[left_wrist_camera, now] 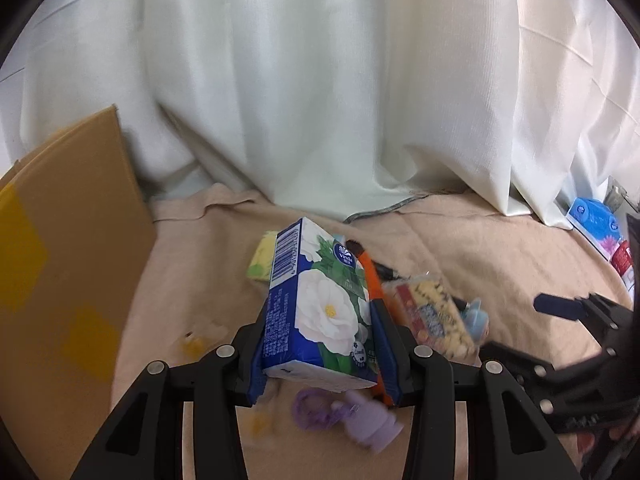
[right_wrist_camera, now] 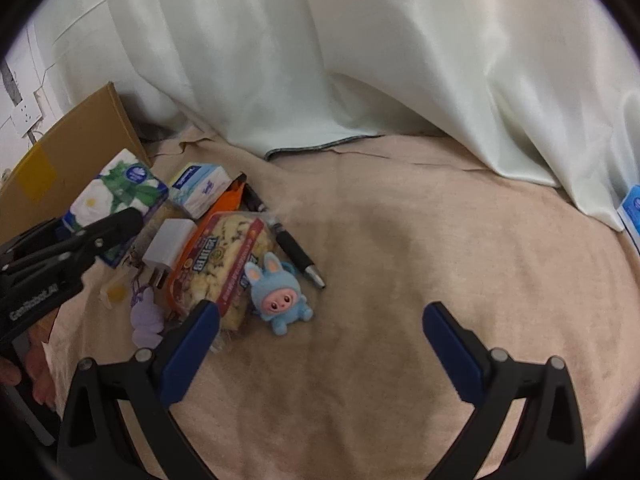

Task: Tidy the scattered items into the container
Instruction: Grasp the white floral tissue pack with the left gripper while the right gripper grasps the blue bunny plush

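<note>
My left gripper (left_wrist_camera: 320,356) is shut on a blue tissue pack with white flowers (left_wrist_camera: 320,304), lifted above the beige cloth; the same tissue pack (right_wrist_camera: 116,196) shows at the left of the right wrist view. The cardboard box (left_wrist_camera: 60,248) stands at the left. My right gripper (right_wrist_camera: 320,344) is open over bare cloth, right of the pile. The pile holds a snack bag (right_wrist_camera: 220,264), a blue bunny toy (right_wrist_camera: 280,296), a black pen (right_wrist_camera: 296,252), a white charger (right_wrist_camera: 168,248), a purple toy (left_wrist_camera: 360,420) and a small light-blue tissue pack (right_wrist_camera: 200,188).
White curtains (left_wrist_camera: 340,80) hang behind the cloth-covered surface (right_wrist_camera: 400,260). An orange-handled tool (left_wrist_camera: 370,276) and a yellow-green packet (left_wrist_camera: 262,260) lie behind the lifted pack. Blue packages (left_wrist_camera: 596,224) sit at the far right. A person's hand (right_wrist_camera: 36,376) holds the left gripper.
</note>
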Tool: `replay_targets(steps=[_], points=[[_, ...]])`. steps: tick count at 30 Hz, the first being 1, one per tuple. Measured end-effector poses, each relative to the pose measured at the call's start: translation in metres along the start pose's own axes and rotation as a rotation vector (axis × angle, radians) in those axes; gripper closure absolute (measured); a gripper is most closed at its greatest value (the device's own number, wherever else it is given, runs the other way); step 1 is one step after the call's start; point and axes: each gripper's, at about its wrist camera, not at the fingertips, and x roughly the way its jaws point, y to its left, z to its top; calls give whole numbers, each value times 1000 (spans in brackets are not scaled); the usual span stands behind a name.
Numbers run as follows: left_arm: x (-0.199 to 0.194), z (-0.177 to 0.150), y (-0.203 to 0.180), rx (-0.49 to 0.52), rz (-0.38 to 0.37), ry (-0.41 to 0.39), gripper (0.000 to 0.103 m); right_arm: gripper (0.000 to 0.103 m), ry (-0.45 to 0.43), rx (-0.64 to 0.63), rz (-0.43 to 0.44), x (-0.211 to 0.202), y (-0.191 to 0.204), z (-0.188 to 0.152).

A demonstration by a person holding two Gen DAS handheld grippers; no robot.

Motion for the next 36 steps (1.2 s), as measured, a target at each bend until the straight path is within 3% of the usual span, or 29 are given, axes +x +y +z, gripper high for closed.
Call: replay_targets(steps=[3,4,5,21,27,28,36], points=[[-5,-1,7,-7,3,0,58,12,-2,-30,-17,1,1,1],[-7,-1,9,-9,2,-7,58,24,8,-51,-35,1,0,2],[-9,-1,11,-9,-1,-12,58,27,13,-70,-39,1,0,2],[-25,-2,30,-11,-13,-22,58,31,35,-170,9,18,16,9],[-28,-3,36,-20,-20,-24,58,57,78,-222,16,28,25,8],[-28,-3,36,-22,-26,-23,57,70,69,-227,12,26,27,8],[-30,-1,29,-18,-47,-31,58,72,-27,-191,34,-19,24,20]])
